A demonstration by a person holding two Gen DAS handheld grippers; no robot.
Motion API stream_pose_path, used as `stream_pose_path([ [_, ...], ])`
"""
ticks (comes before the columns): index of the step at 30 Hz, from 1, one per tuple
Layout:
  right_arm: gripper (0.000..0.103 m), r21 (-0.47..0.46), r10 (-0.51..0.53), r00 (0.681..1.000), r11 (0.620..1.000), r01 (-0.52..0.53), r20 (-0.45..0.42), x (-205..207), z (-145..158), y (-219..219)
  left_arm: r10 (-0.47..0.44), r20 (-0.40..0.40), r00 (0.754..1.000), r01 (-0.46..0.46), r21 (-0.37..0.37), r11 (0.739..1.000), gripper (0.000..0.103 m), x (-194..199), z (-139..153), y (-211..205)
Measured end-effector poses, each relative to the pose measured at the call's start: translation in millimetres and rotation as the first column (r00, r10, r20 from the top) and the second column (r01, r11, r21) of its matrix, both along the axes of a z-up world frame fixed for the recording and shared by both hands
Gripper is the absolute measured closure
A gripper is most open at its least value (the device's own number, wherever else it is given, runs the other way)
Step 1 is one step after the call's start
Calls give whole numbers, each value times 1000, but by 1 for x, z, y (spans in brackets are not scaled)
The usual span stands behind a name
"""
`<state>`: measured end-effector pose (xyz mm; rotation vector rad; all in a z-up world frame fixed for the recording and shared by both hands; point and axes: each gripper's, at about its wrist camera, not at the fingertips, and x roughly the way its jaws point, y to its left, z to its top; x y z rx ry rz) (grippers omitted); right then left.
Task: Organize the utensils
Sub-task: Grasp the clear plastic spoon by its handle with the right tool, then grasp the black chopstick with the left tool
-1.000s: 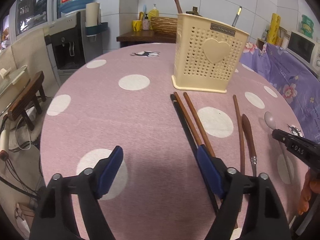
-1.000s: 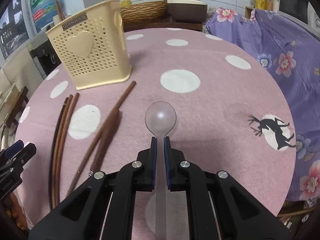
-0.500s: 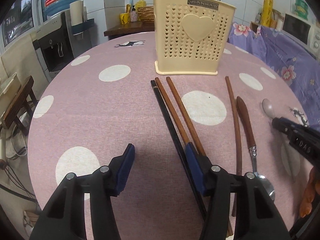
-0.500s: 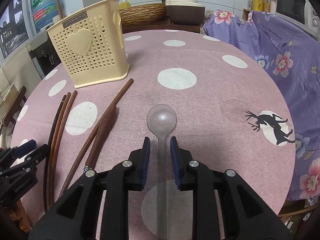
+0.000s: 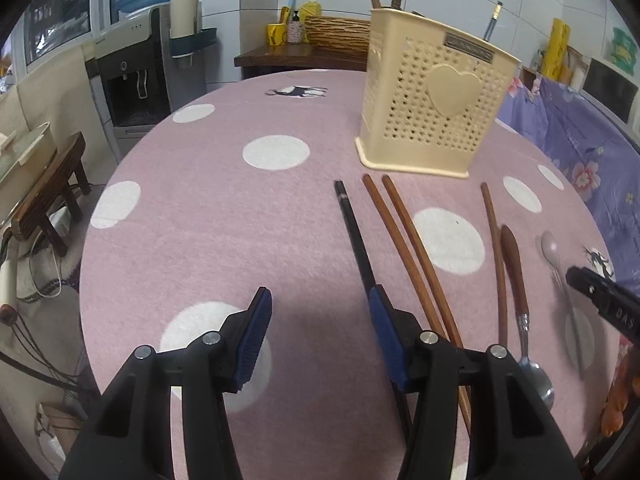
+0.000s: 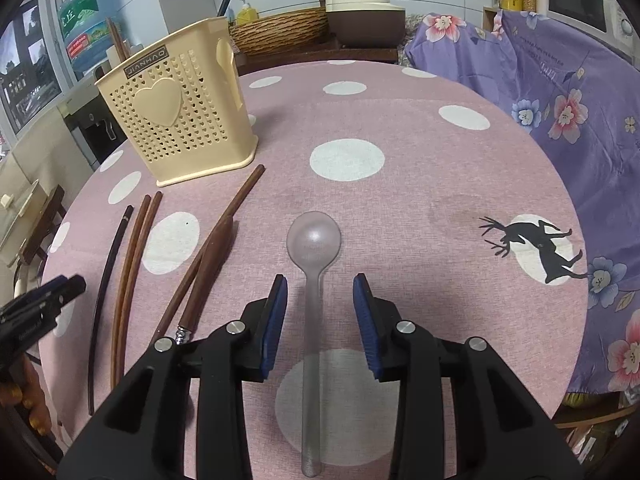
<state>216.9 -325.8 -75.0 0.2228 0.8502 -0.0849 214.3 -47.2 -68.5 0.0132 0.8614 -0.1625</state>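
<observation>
Right gripper [image 6: 320, 320] jaws are opening, the clear plastic spoon [image 6: 312, 264] lying free between them, centre frame on the table [image 6: 400, 128]. Left gripper [image 5: 320, 332] stands open over bare cloth, black chopstick [image 5: 356, 236] beside its right pad. Cream utensil holder [image 5: 436, 112] stands upper right.

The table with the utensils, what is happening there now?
A person is sorting utensils on the pink dotted table with tongs in each hand. The right tongs are opening around the clear plastic spoon, which lies flat between the pads, not gripped. The left tongs are open and hold nothing, just left of the black chopstick. The brown chopsticks and a wooden-handled spoon also lie on the cloth. The cream holder already has a few utensils sticking out.
</observation>
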Motion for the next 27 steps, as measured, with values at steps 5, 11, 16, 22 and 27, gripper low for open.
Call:
stream_pose_path([
  [5,57,-47,37,999,998,-38,-25,7,-1,9,14,3,1000,-14,19,1000,48,9,2,0],
  [11,57,-73,43,996,996,-49,-74,23,-11,13,15,8,1000,-15,16,1000,46,8,3,2],
  [16,58,-98,27,996,995,-35,-81,39,-13,14,15,14,1000,-16,17,1000,45,8,4,4],
  [22,66,-124,10,997,992,-20,-80,52,-13,16,19,6,1000,-19,25,1000,45,12,2,3],
  [27,66,-120,14,997,993,-23,-80,51,-12,15,-3,4,1000,2,33,999,45,20,3,-8],
])
